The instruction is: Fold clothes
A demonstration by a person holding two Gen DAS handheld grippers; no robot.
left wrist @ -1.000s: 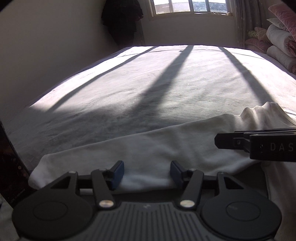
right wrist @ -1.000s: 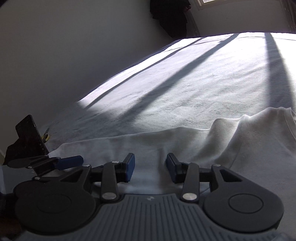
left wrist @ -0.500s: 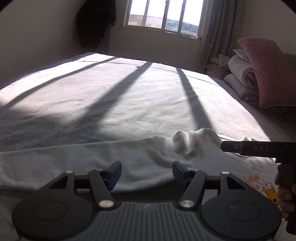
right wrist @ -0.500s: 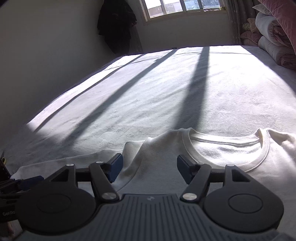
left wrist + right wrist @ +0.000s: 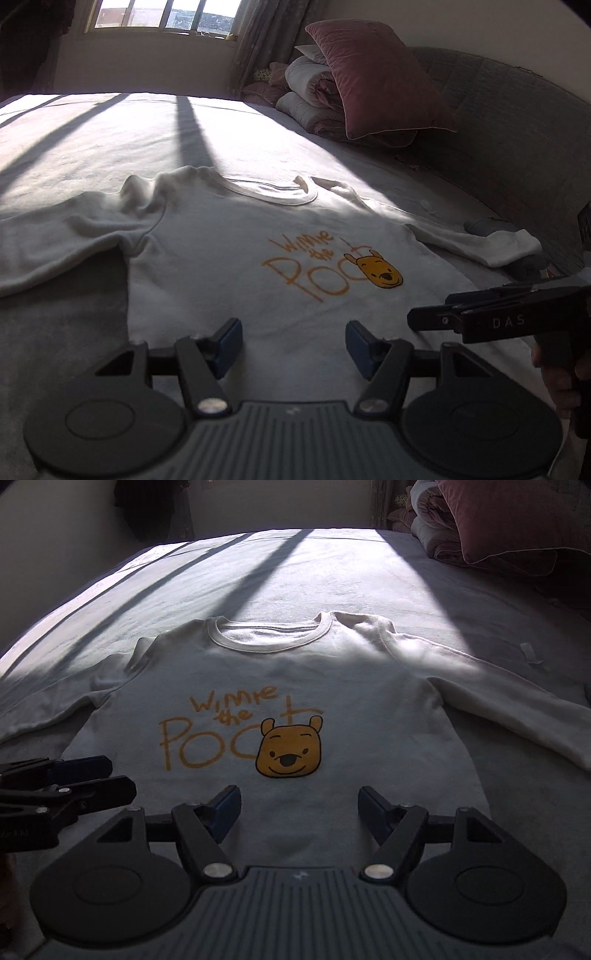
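A white long-sleeved sweatshirt (image 5: 280, 679) with an orange bear print (image 5: 290, 751) lies face up on the bed, collar (image 5: 269, 635) away from me and both sleeves spread out sideways. In the left wrist view the same sweatshirt (image 5: 221, 258) fills the middle, its left sleeve (image 5: 55, 240) rumpled. My left gripper (image 5: 293, 341) hovers open over the hem near the sweatshirt's lower left. My right gripper (image 5: 299, 808) hovers open over the hem below the bear. Nothing is between either pair of fingers. Each gripper shows from the side in the other's view.
A grey bedspread (image 5: 258, 572) covers the bed, striped with sun and window-bar shadows. A pink pillow (image 5: 373, 77) and rolled quilts (image 5: 310, 96) are stacked at the headboard on the right. A dark garment (image 5: 147, 506) hangs at the far wall. A hand (image 5: 557, 380) holds the right gripper.
Both grippers have swung to the right, from the left sleeve to the sweatshirt's body. The printed front and the right sleeve have come into view. Both stay open.
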